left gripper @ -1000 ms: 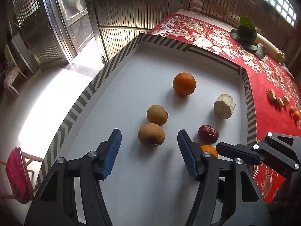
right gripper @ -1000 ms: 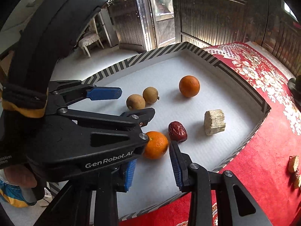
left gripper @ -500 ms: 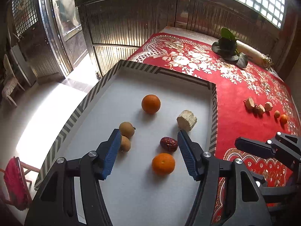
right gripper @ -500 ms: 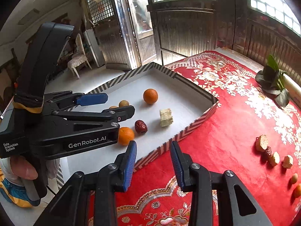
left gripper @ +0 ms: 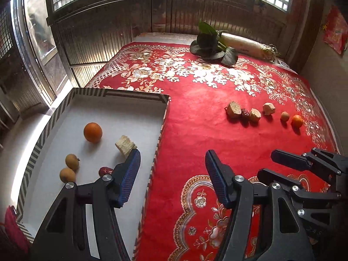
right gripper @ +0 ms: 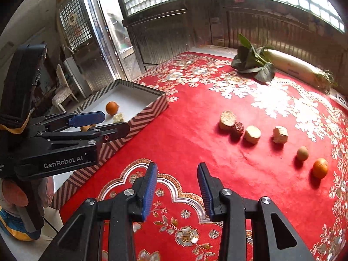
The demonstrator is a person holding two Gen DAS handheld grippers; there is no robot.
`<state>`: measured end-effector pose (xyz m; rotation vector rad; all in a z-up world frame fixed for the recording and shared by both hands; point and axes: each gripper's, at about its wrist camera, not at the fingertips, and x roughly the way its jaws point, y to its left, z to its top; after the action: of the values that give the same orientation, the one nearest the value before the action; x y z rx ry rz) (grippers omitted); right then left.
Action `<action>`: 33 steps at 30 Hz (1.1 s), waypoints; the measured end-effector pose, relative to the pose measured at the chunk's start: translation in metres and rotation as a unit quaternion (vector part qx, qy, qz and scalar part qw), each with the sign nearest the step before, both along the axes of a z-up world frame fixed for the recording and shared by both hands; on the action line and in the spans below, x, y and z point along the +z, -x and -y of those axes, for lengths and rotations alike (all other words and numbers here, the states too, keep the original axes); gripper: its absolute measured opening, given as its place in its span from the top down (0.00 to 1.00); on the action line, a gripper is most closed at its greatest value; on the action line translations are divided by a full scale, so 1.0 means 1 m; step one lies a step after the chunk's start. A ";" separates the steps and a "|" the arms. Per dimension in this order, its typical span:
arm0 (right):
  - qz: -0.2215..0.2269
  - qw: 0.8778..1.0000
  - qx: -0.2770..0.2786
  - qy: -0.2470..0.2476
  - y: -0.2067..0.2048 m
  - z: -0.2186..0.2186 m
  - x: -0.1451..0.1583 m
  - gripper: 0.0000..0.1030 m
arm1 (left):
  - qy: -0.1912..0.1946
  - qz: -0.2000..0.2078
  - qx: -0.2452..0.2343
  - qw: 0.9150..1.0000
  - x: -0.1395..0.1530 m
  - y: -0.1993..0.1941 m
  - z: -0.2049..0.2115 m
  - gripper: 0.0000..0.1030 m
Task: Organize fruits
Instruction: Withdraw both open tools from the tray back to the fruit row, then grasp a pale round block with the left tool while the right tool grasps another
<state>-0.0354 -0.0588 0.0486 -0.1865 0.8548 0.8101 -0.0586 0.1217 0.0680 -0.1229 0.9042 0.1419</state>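
Nearest the lens in the right wrist view, the right hand-held gripper [right gripper: 177, 187] hangs over bare red floral cloth covering the table [right gripper: 195, 148], its blue pads parted by a modest gap with nothing between them; the left hand-held gripper [left gripper: 171, 174] stands wider apart and is likewise empty, straddling the edge of the shallow white tray with the black-and-white striped rim [left gripper: 162, 117] at its ten o'clock. Inside that tray lie a round orange [left gripper: 92, 132], a pale cut block of something fibrous [left gripper: 125, 144], two small tan round fruits [left gripper: 70, 167] and a dark red date [left gripper: 104, 170], the last partly covered by the left pad. Farther out, at about one o'clock from the right hand-held gripper, a loose row waits on the cloth: a round tan cut piece [right gripper: 227, 119] touching a dark red date-like fruit [right gripper: 238, 128], two more pale cut chunks [right gripper: 252, 134], a small tan round fruit [right gripper: 302, 153] and a small orange [right gripper: 320, 168]. The step in hand looks like a reach for one of these, and it would go best by choosing a piece that stands apart, such as the small orange, widening the pads first, and coming down squarely so the round fruit cannot roll. At twelve o'clock, far off, lie a dark leafy green [right gripper: 254, 65] and a long white radish [right gripper: 298, 67]. What the pale chunks are is hard to tell, and the tray's near corner is hidden by the left hand-held gripper.
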 end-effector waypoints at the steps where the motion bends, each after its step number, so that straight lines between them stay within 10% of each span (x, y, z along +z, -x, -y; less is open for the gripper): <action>1: -0.002 1.000 -0.010 0.000 -0.004 0.008 -0.002 0.65 | 0.001 -0.003 -0.006 1.000 -0.001 -0.004 0.005 0.40; 33: -0.023 0.998 -0.055 0.016 -0.073 0.096 -0.027 0.63 | -0.069 -0.070 -0.056 0.994 -0.056 -0.149 0.086 0.39</action>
<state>0.0372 -0.1547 0.0219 -0.1479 0.9130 0.7005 0.0902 0.0359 0.0121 0.0682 1.0364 0.1089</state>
